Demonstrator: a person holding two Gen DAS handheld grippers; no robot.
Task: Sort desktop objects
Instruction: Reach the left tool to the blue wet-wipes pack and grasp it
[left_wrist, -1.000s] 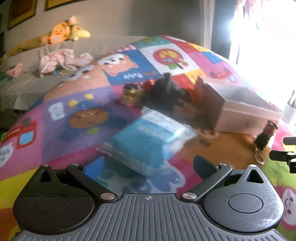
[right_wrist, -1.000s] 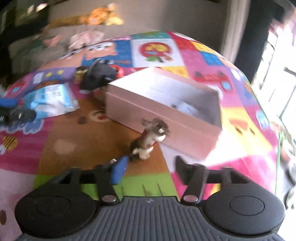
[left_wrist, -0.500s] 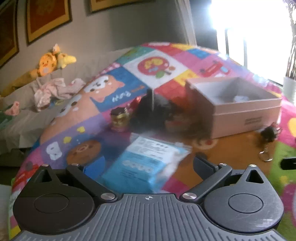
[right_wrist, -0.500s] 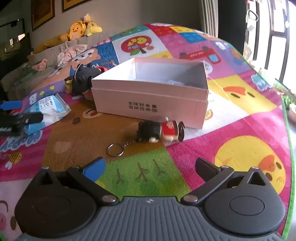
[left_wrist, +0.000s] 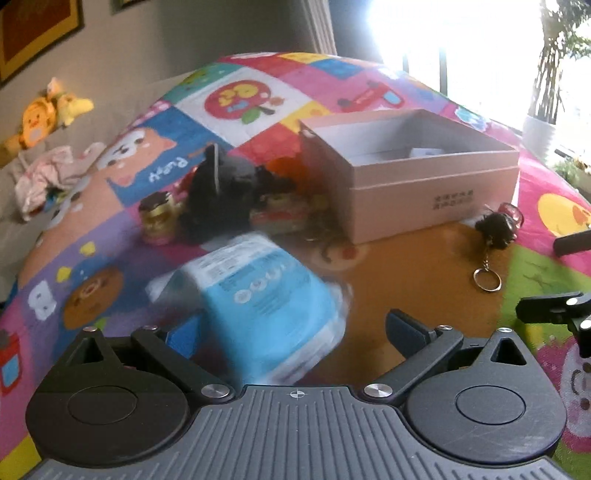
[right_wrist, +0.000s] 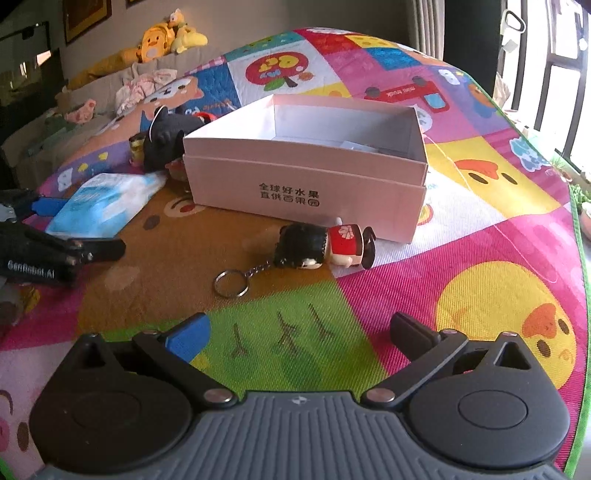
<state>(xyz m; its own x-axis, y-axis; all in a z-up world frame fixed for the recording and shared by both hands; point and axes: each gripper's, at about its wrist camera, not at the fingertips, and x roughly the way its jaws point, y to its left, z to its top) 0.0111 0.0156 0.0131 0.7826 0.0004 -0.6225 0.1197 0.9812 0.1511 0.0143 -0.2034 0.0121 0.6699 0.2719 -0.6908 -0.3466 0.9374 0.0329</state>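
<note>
Along the bottom edge of the right wrist view, the right hand-held gripper (right_wrist: 299, 328) stands with its jaws spread wide and nothing between them, over a green square of the play mat (right_wrist: 480, 236). Just beyond it, at the frame's centre, a doll keychain (right_wrist: 321, 247) lies on its side, its ring toward the lower left and its feet close to the front wall of the open pink box (right_wrist: 306, 184). Bare brown mat stretches left of the keychain; broad pink and yellow squares lie free to the right, out to the mat's green border. At the bottom of the left wrist view, the left hand-held gripper (left_wrist: 291, 328) has its jaws wide apart around a blurred blue packet (left_wrist: 266, 302); whether the pads touch it cannot be told. Past the packet, at mid-frame, a dark plush toy (left_wrist: 225, 192) and a small gold-lidded jar (left_wrist: 159, 218) crowd against the box's left corner. In the upper left, beyond the mat's far edge, a yellow stuffed toy (left_wrist: 44, 114) lies on a sofa.
</note>
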